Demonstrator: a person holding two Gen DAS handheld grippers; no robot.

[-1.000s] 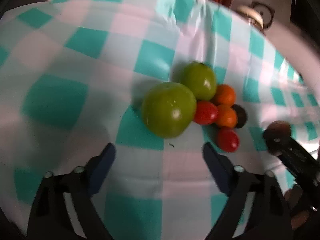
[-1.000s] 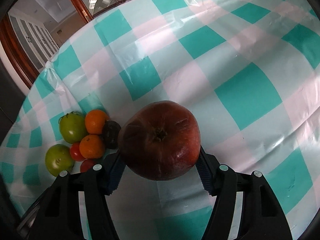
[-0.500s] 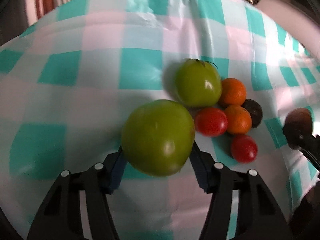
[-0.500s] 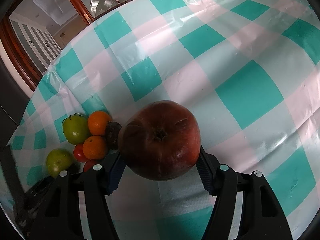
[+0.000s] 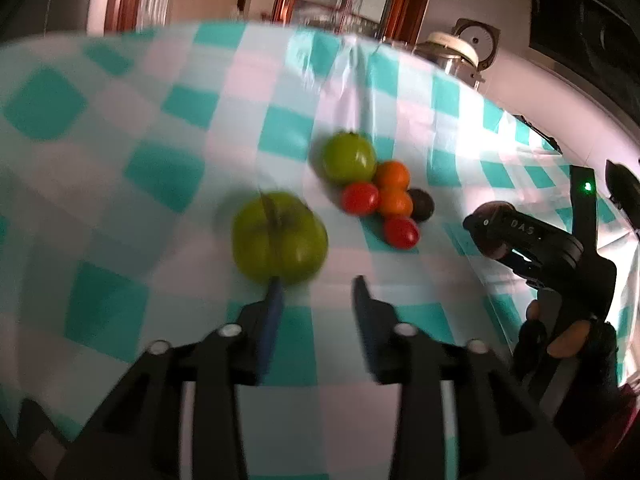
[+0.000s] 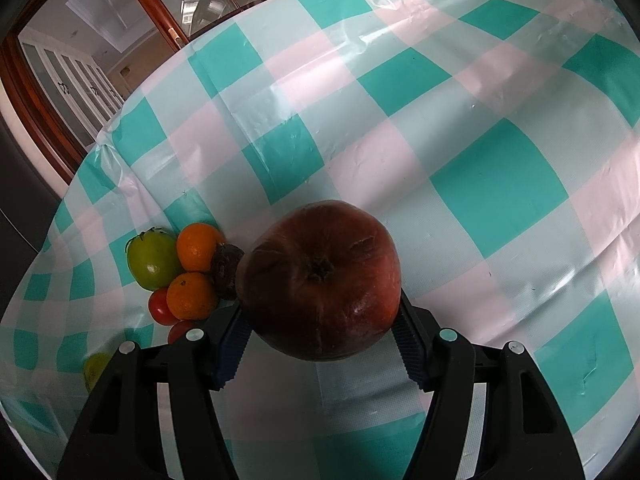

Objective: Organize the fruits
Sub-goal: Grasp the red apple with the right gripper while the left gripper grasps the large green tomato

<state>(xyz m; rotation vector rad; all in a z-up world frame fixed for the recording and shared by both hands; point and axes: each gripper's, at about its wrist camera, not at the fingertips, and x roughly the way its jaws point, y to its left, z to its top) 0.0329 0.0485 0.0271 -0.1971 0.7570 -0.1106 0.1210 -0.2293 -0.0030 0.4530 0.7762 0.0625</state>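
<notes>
A big green tomato (image 5: 279, 238) lies blurred on the checked cloth just beyond my left gripper (image 5: 316, 286), whose jaws stand apart and hold nothing. Behind it sits a cluster: a second green tomato (image 5: 349, 157), two oranges (image 5: 393, 174), two red tomatoes (image 5: 360, 198) and a dark fruit (image 5: 421, 205). My right gripper (image 6: 320, 312) is shut on a large dark red pomegranate (image 6: 320, 280), held above the cloth just right of the cluster (image 6: 192, 276). The right gripper also shows in the left wrist view (image 5: 520, 236).
The teal, pink and white checked tablecloth (image 6: 480, 160) covers the table. A wooden glass-fronted cabinet (image 6: 100, 60) stands beyond the far edge. A metal pot with a lid (image 5: 454, 54) sits behind the table.
My left gripper held the big green tomato half a second ago; now its jaws no longer hold it and the tomato lies off to the left. The right gripper keeps the pomegranate, nearly still.
</notes>
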